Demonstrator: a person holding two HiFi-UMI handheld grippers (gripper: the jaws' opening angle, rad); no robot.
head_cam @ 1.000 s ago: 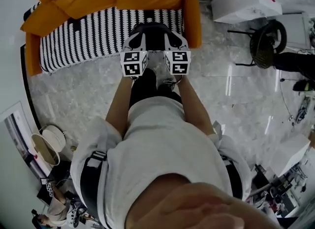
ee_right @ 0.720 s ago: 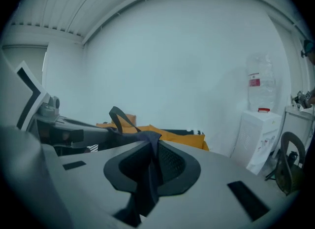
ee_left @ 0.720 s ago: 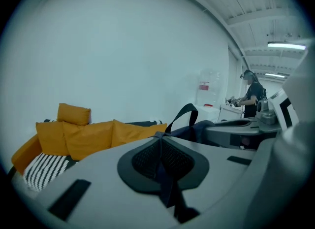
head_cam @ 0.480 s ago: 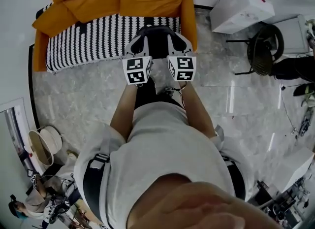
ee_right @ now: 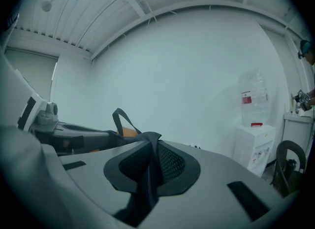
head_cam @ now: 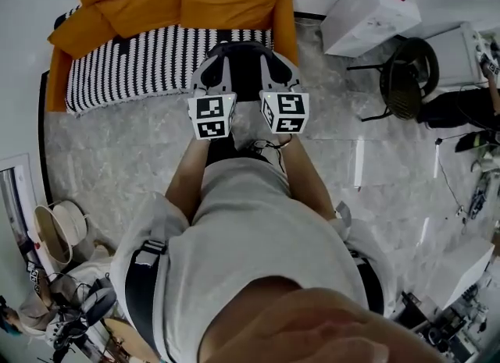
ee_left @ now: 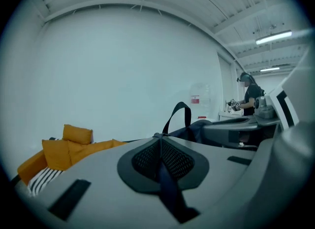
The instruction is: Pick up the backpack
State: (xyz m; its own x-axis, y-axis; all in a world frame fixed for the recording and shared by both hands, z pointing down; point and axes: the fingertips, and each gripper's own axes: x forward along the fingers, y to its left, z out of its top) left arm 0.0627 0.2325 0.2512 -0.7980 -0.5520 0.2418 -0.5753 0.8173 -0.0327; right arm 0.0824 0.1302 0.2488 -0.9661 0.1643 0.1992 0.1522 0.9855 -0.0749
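Observation:
The dark backpack (head_cam: 244,66) hangs between my two grippers in front of the sofa. In the head view my left gripper (head_cam: 211,65) holds its left side and my right gripper (head_cam: 276,63) its right side. In the left gripper view the jaws (ee_left: 160,142) are shut on a dark navy strap (ee_left: 166,186), and the backpack's top loop (ee_left: 180,116) stands up beyond them. My right gripper (ee_right: 151,143) is likewise shut on a dark strap (ee_right: 143,179), with the loop (ee_right: 120,119) off to its left.
An orange sofa (head_cam: 285,18) with a black-and-white striped cover (head_cam: 133,61) and orange cushions (head_cam: 109,2) lies ahead. White boxes (head_cam: 367,10) and a black chair (head_cam: 406,76) stand at the right. A water dispenser (ee_right: 253,144) stands by the wall. A person (ee_left: 251,97) works far off.
Both grippers have risen together with the backpack hanging between them, still shut on its straps. The sofa has shifted slightly in the head view.

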